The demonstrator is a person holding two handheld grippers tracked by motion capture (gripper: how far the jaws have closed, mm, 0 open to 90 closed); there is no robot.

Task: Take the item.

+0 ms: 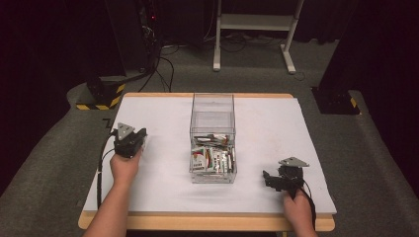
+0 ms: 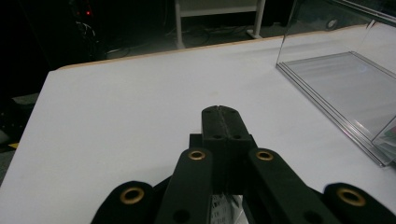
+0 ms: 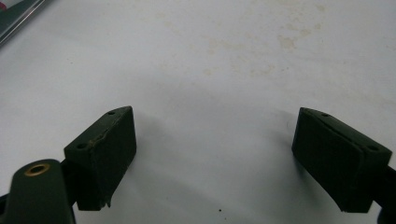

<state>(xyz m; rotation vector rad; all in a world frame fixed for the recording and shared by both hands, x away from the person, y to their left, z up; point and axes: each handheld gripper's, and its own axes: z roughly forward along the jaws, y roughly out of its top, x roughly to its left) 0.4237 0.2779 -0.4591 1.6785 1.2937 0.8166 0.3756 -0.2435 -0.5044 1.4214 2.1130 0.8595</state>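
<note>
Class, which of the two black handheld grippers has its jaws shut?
The left gripper: its jaws meet, empty. The right gripper has jaws wide apart over the white table.

Dark room, grey carpet (image 1: 44, 163), white frame (image 1: 254, 22) behind the wooden-edged table (image 1: 207, 222)

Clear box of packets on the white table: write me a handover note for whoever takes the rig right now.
Left gripper: jaws shut, nothing between them, over bare table left of the clear box.
Right gripper: jaws wide open, empty, low over the table right of the box.
Packets: piled in the near end of the box; its far end is bare.
Done: nothing held, no packet outside the box.
Left: probably reaching in for the packets.
</note>
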